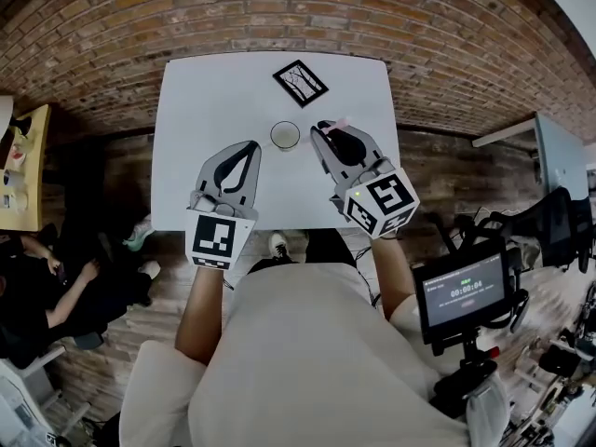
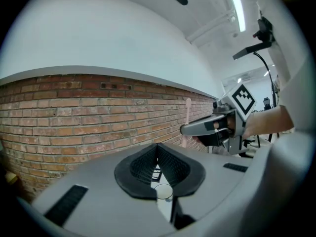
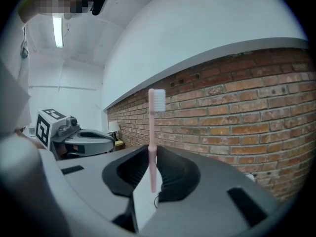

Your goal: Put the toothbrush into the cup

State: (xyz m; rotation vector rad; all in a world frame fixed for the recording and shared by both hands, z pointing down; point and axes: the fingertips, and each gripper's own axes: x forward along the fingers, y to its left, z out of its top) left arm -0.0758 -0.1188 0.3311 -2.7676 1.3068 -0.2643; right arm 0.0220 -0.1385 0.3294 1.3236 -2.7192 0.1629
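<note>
A pink toothbrush (image 3: 152, 147) stands upright between the jaws of my right gripper (image 3: 152, 152), bristles (image 3: 157, 100) at the top; the gripper is shut on its handle. In the head view my right gripper (image 1: 321, 130) hovers just right of a small round cup (image 1: 285, 135) on the white table (image 1: 205, 91), with the brush's pink end (image 1: 341, 121) poking out. My left gripper (image 1: 253, 146) is shut with nothing in it, just left of the cup. From the left gripper view, the cup rim (image 2: 162, 191) shows below my shut left gripper (image 2: 158, 148), and the right gripper (image 2: 200, 128) holds the toothbrush (image 2: 186, 122) to the right.
A black-framed picture tile (image 1: 300, 82) lies behind the cup. Brick flooring surrounds the table. A person (image 1: 56, 296) sits at the left near a wooden desk (image 1: 23, 166). A monitor on a stand (image 1: 464, 291) and chairs are at the right.
</note>
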